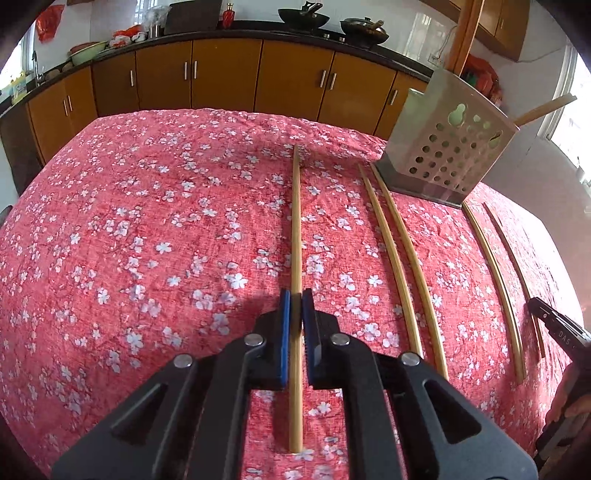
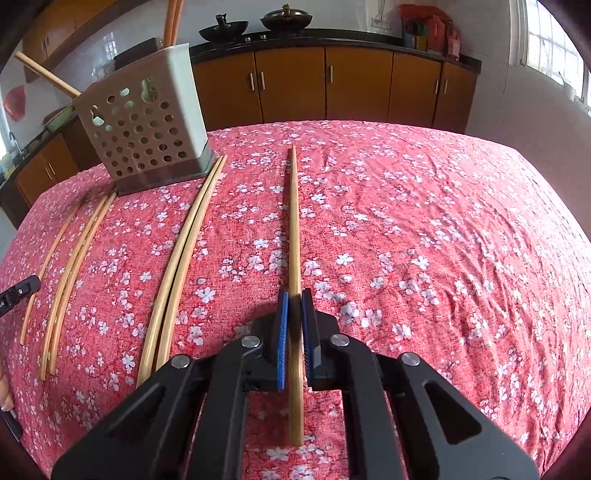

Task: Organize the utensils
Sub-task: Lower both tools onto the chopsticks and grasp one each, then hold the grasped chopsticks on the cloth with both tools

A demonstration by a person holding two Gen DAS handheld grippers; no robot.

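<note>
A red cloth [image 1: 147, 221] with white blossoms covers the table. Beyond it run brown cabinets [image 1: 221, 74] under a dark counter carrying two woks [image 1: 303, 16], with a window [image 2: 554, 48] at the far right.

The left gripper [image 1: 295, 306] is pinched on one chopstick [image 1: 296, 221] lying lengthwise on the cloth; the right gripper [image 2: 294, 306] is likewise clamped on another chopstick [image 2: 293, 221]. Between them lie more chopsticks: a pair [image 2: 177, 266] touching the base of the perforated holder [image 2: 144, 133], and others [image 2: 62, 280] further left. One stick [image 2: 44, 75] leans out of the holder.

The holder's inside is hidden. A hand at the right edge of the left view is cut off and blurred.
</note>
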